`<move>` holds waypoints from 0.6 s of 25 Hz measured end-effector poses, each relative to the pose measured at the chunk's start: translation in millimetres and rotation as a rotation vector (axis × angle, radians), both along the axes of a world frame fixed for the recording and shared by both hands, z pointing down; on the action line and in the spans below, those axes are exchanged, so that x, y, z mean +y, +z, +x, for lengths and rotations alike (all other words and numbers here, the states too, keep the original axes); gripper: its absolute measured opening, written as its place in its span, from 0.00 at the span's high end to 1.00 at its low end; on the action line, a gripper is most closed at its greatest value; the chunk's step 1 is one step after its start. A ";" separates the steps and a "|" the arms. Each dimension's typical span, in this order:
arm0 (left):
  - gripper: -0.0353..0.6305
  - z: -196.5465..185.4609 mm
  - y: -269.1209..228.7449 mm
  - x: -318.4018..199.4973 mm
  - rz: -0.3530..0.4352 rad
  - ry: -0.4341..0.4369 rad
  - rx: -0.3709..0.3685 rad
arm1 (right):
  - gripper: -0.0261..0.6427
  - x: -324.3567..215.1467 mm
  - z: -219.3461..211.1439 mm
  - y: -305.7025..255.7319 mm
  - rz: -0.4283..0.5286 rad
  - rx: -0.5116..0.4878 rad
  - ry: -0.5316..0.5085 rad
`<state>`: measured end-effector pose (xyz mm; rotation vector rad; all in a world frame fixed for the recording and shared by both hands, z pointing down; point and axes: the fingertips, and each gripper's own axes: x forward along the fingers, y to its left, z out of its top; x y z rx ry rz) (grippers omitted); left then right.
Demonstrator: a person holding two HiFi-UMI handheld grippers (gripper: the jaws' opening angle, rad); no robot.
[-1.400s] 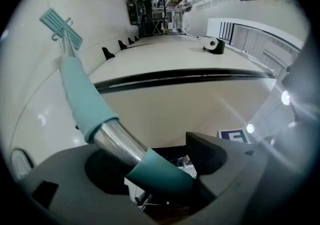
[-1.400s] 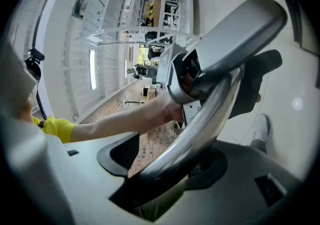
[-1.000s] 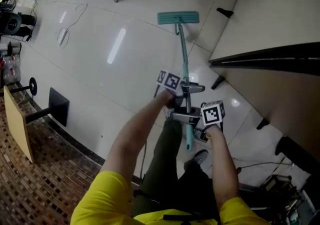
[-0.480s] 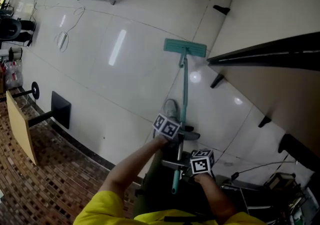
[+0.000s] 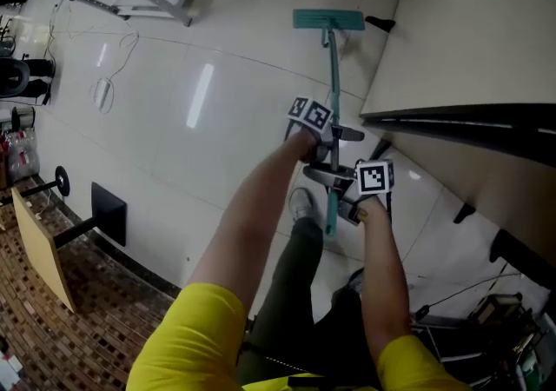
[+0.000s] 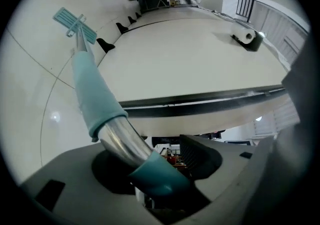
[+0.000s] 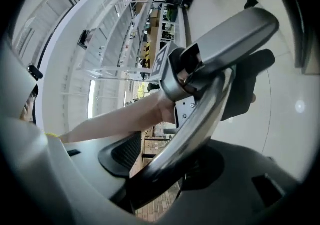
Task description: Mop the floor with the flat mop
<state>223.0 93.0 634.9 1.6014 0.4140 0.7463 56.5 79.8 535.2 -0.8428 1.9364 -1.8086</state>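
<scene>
White floor (image 5: 217, 146), flat mop (image 5: 328, 19) on it, left gripper (image 5: 334, 135), right gripper (image 5: 330, 175) clamping handle

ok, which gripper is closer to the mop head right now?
Left. The left gripper clamps the pole higher up, toward the mop head; the right gripper clamps it below that, near the handle's end.

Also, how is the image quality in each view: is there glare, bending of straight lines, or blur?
Head view: fairly sharp, with long streaks of lamp glare on the glossy floor. Left gripper view: strong fisheye with black corners, so the table edge bows, and the nearest part of the mop handle looks soft. Right gripper view: the same fisheye, the handle close and blurred, the bright background partly washed out.
</scene>
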 end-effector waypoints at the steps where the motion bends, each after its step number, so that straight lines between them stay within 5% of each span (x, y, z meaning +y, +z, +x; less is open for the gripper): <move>1: 0.55 5.8 2.4 -10.9 0.017 0.018 -0.015 | 0.59 -11.1 6.3 1.3 -0.005 -0.019 0.025; 4: 0.56 0.8 -1.0 -8.8 0.023 0.047 -0.013 | 0.62 -5.8 -1.8 3.2 -0.071 -0.039 0.007; 6: 0.58 -19.1 -13.5 21.8 -0.060 -0.023 0.019 | 0.62 29.6 -28.5 -5.4 -0.111 -0.027 -0.069; 8: 0.60 -51.9 -37.3 68.0 -0.156 -0.111 0.022 | 0.62 83.7 -62.9 -25.5 -0.148 -0.072 -0.113; 15: 0.58 -155.2 -118.6 264.4 -0.239 -0.176 -0.003 | 0.60 283.4 -157.6 -119.7 -0.261 -0.124 -0.332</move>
